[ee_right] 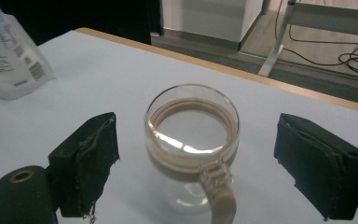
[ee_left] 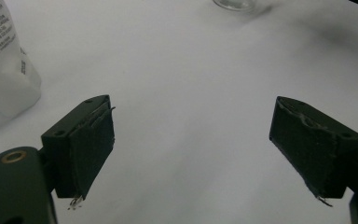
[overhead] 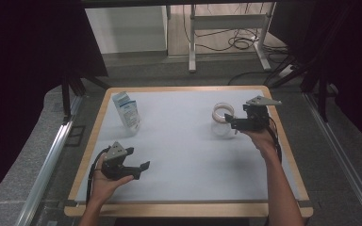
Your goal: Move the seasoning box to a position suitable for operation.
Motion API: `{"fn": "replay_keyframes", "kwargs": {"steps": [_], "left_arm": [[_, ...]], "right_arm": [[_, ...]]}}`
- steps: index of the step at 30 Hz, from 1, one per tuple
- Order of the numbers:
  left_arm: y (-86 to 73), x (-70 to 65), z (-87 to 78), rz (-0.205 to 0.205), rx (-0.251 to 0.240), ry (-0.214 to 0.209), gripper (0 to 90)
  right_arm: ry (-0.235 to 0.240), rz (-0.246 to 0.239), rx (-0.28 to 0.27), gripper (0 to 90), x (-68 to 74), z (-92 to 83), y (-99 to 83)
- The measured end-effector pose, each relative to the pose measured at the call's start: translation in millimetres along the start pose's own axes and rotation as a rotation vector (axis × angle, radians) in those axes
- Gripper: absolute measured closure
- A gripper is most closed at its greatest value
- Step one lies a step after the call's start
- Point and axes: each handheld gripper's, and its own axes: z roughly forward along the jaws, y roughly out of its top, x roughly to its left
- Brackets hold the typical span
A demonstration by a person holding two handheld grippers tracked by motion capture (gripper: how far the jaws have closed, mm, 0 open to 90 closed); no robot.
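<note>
Both jaw pairs are spread wide: the left gripper (overhead: 139, 168) is held low, the right gripper (overhead: 232, 121) farther forward.

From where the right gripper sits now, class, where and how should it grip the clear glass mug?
Grip the clear glass mug across its round body, coming straight in from the handle side. It stands upright and centred between the open right gripper, whose fingers flank the walls, apart from them.
</note>
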Motion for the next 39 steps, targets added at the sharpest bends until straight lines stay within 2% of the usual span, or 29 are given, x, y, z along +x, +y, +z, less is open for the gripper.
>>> {"fn": "replay_keyframes", "kwargs": {"steps": [1,4,7,10,14,17,20,21,23,30,39], "left_arm": [[-0.1,0.0,0.0,0.002,0.002,-0.001,14.1],[-0.7,-0.5,0.4,0.002,0.007,-0.001,14.1],[-1.2,-1.2,0.7,0.007,0.014,-0.001,14.1],[-1.6,-0.6,0.7,0.004,0.013,-0.002,14.1],[-2.0,0.5,0.5,-0.001,0.013,-0.004,14.4],[-2.7,1.1,0.5,0.000,0.014,-0.001,14.4],[-3.5,1.3,0.7,-0.001,0.016,0.001,14.4],[-3.6,1.1,1.0,-0.001,0.016,0.000,14.4],[-3.8,0.2,1.5,0.003,0.019,-0.001,14.4],[-4.0,-2.6,3.5,0.010,0.022,-0.003,14.4],[-5.3,-2.1,5.6,0.012,0.028,0.002,14.4]], "right_arm": [[0.000,0.000,0.000,14.0,0.0,0.0,0.0],[-0.007,0.015,0.018,13.3,-4.0,17.1,6.6],[-0.009,0.021,0.033,13.1,-5.5,25.1,8.7],[-0.016,0.034,0.034,12.6,-8.8,33.3,8.8],[-0.030,0.041,0.065,10.6,-14.4,47.5,7.8],[-0.023,0.041,0.082,8.7,-13.9,58.2,7.4],[-0.001,0.069,0.071,8.4,-12.0,64.9,7.6],[0.010,0.063,0.072,8.2,-10.3,66.5,7.5],[0.010,0.024,0.108,7.4,-3.2,72.0,5.7],[0.017,0.030,0.169,6.9,-2.5,85.0,-5.2],[0.033,0.032,0.181,10.0,-5.7,92.0,-13.4]]}}
